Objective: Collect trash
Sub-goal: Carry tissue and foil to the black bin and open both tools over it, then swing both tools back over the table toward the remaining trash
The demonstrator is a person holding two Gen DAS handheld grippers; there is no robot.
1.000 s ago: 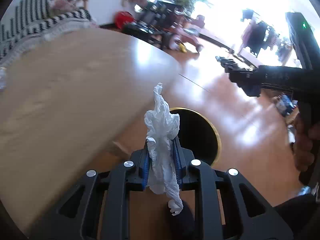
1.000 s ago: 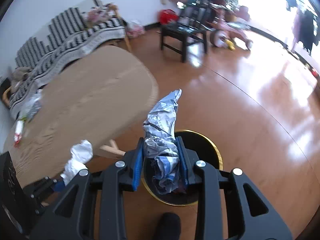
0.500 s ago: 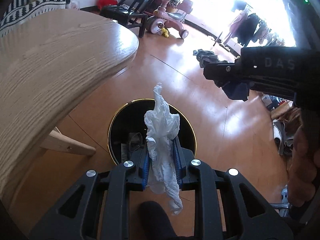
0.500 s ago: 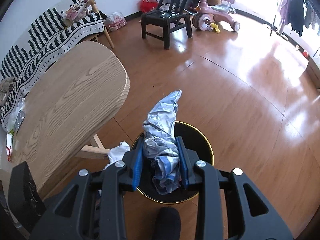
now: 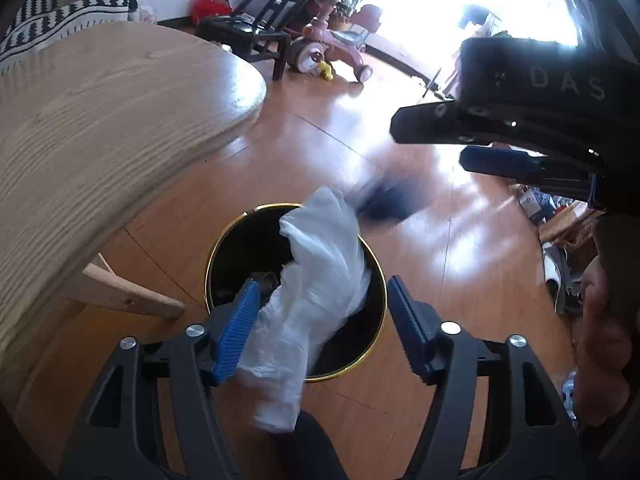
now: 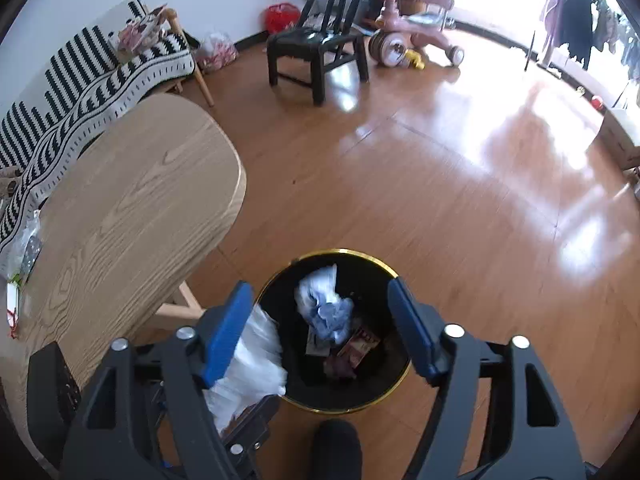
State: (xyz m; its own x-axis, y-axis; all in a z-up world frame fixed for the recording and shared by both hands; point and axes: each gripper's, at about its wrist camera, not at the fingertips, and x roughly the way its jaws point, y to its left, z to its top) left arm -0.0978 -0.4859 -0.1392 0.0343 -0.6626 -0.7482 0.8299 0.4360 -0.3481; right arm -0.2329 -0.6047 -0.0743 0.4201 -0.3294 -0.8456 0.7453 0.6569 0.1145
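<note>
A black bin with a gold rim (image 5: 360, 364) (image 6: 400, 376) stands on the wooden floor beside the table. My left gripper (image 5: 320, 320) is open above it; a crumpled white tissue (image 5: 316, 296) hangs between its jaws, touching only the left blue pad (image 5: 234, 332), blurred. My right gripper (image 6: 320, 320) is open and empty over the bin. The silver-blue wrapper (image 6: 326, 308) lies inside the bin with other litter. The tissue also shows in the right wrist view (image 6: 248, 364), beside the bin's left rim.
A round wooden table (image 6: 120, 216) stands left of the bin, with a small wrapper (image 6: 14, 300) at its far edge. A black chair (image 6: 316, 48), a pink tricycle (image 6: 408, 36) and a striped sofa (image 6: 80, 80) stand further back. My shoe (image 6: 338, 448) is by the bin.
Both grippers have opened over the bin. The silver-blue wrapper has dropped from the right gripper into the bin. The tissue has come loose in the left gripper.
</note>
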